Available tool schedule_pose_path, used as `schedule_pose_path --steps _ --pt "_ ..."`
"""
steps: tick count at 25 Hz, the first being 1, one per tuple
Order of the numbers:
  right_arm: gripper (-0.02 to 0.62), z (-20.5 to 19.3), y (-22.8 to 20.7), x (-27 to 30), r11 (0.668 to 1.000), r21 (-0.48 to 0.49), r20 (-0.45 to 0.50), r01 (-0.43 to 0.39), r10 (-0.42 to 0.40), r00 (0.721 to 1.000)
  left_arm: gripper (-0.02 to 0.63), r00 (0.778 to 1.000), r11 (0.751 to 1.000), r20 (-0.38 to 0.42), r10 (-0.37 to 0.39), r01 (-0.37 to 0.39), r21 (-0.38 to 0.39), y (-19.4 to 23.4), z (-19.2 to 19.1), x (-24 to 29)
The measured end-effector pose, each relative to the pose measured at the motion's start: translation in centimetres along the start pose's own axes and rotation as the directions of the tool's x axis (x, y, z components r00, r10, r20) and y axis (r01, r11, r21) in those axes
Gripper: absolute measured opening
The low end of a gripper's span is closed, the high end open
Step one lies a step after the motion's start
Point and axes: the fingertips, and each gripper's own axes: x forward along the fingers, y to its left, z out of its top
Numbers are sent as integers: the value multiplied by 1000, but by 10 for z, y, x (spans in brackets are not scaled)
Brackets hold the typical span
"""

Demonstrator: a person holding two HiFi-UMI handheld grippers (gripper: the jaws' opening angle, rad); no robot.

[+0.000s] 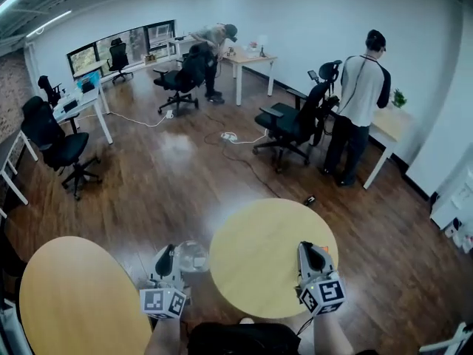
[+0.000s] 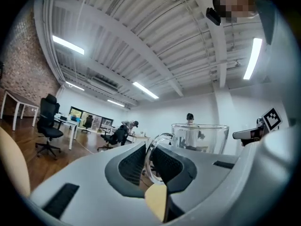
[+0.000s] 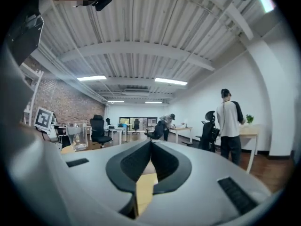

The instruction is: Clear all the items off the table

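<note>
A clear glass mug (image 1: 192,257) hangs between the two round tables, just off the left rim of the yellow round table (image 1: 259,235). My left gripper (image 1: 167,257) is shut on the mug's handle (image 2: 151,149). The mug body (image 2: 200,138) stands upright beyond the jaws. My right gripper (image 1: 310,251) hovers over the right part of that table, shut with nothing in it (image 3: 150,147). From the right gripper view the mug (image 3: 77,134) shows at the left, next to the left gripper's marker cube (image 3: 43,119). The tabletop bears no items that I can see.
A second round yellow table (image 1: 74,294) sits at the lower left. Black office chairs (image 1: 295,124) (image 1: 55,143) and white desks (image 1: 247,61) stand on the wooden floor. One person (image 1: 362,102) stands at the right desk, another (image 1: 216,46) bends at the back. A cable (image 1: 229,136) lies on the floor.
</note>
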Motion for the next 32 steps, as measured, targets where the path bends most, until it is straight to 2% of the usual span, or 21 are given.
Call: schedule_pose_path --steps 6,14,18,24,32 --pt "5 -20 -58 -28 980 65 -39 187 -185 982 37 987 987 -42 -158 157 -27 -52 -22 59" --pt "5 -22 -82 -58 940 80 -37 332 -330 943 37 950 950 -57 -309 304 -71 -92 -50 105" --pt "5 -31 -88 -71 926 87 -33 367 -365 930 37 923 925 -70 -378 373 -72 -112 -67 116" --pt "5 -40 -90 -67 909 101 -62 405 -401 914 37 895 899 -98 -436 427 -99 -125 -84 131" --pt "5 -65 -87 -47 914 114 -131 389 -374 918 37 852 865 -152 -501 490 -103 -142 -118 146"
